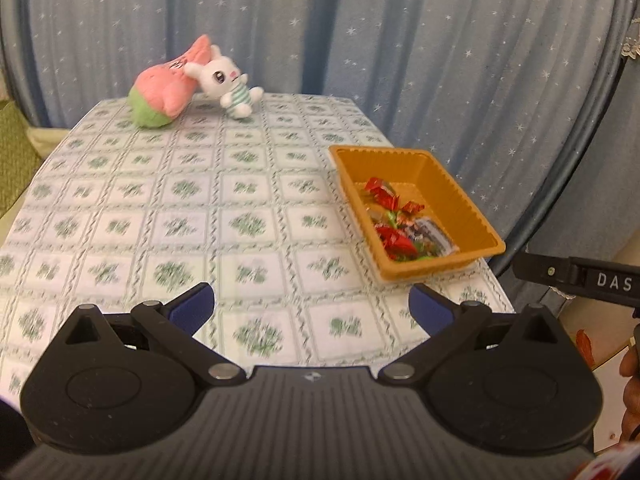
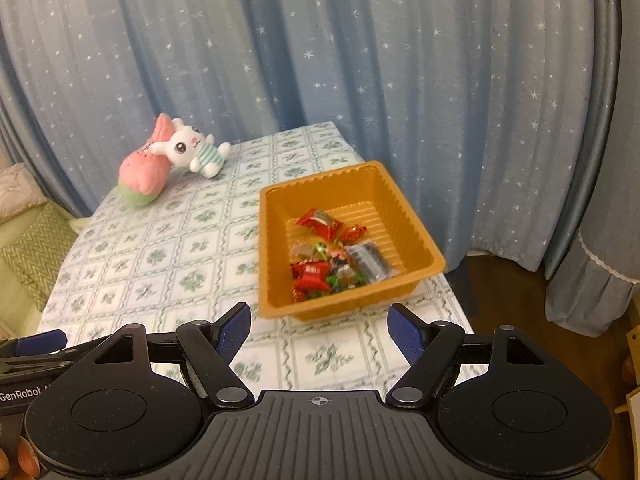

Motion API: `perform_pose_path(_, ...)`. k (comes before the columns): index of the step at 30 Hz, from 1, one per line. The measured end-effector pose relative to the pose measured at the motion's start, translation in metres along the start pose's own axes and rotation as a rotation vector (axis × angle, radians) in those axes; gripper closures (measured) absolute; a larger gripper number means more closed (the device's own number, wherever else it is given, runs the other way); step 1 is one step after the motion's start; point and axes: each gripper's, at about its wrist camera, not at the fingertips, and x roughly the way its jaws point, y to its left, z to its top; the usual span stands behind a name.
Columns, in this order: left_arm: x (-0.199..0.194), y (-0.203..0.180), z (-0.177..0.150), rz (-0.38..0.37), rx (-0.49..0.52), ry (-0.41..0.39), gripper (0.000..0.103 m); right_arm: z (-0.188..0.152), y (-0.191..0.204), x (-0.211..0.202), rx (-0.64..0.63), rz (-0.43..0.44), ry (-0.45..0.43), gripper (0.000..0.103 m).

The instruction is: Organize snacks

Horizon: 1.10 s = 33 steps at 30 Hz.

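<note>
At the bottom of the left wrist view, the left gripper (image 1: pixel 311 304) fills the lower frame, its blue-padded fingers (image 1: pixel 192 306) spread wide apart with nothing between them, only the tablecloth showing in the gap. The right wrist view shows the same: the right gripper (image 2: pixel 319 328) stands with its blue pads (image 2: pixel 236 330) well apart and empty, above the near edge of the table (image 2: pixel 160 264). In the lower left corner of that view part of the other gripper and a fingertip of the person's hand (image 2: pixel 22 458) show.

The table is covered with a white cloth printed in green floral squares. Just beyond the right gripper's fingertips, in the middle of the right wrist view, sits an orange plastic tray (image 2: pixel 424 258) with ribbed walls, close to the table's right edge. In the left wrist view the tray (image 1: pixel 472 208) lies at centre right. Inside it is a heap of wrapped snacks (image 2: pixel 332 256): red packets, small green and orange candies, and a clear packet with dark contents. They sit toward the tray's near end (image 1: pixel 400 228).

At the far left corner of the table, a pink-and-green plush toy (image 1: pixel 164 94) lies on its side, with a white plush rabbit (image 1: pixel 228 80) in a striped outfit leaning against it.

Behind the table hangs a blue curtain (image 2: pixel 360 60) dotted with white stars.
</note>
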Motion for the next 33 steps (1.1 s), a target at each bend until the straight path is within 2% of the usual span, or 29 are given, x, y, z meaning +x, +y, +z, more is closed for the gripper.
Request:
perform_pose_path(10, -0.034, 0.011, -0.014, 0.04, -0.022, 0.001, 0.0, -0.029, 0.018, -0.029, -0.015, 0.024, 0.013, 0.028)
perform_pose_path(14, -0.043, 0.009, -0.021, 0.061, -0.001, -0.01, 0.0, -0.037, 0.026, -0.037, -0.034, 0.025, 0.012, 0.028)
perform_pose_path(22, -0.05, 0.01, -0.031, 0.074, -0.002, -0.011, 0.0, -0.04, 0.033, -0.051, -0.051, 0.021, -0.002, 0.028)
perform_pose_path(33, -0.05, 0.01, -0.029, 0.075, 0.001, -0.019, 0.0, -0.039, 0.036, -0.053, -0.064, 0.016, -0.015, 0.028)
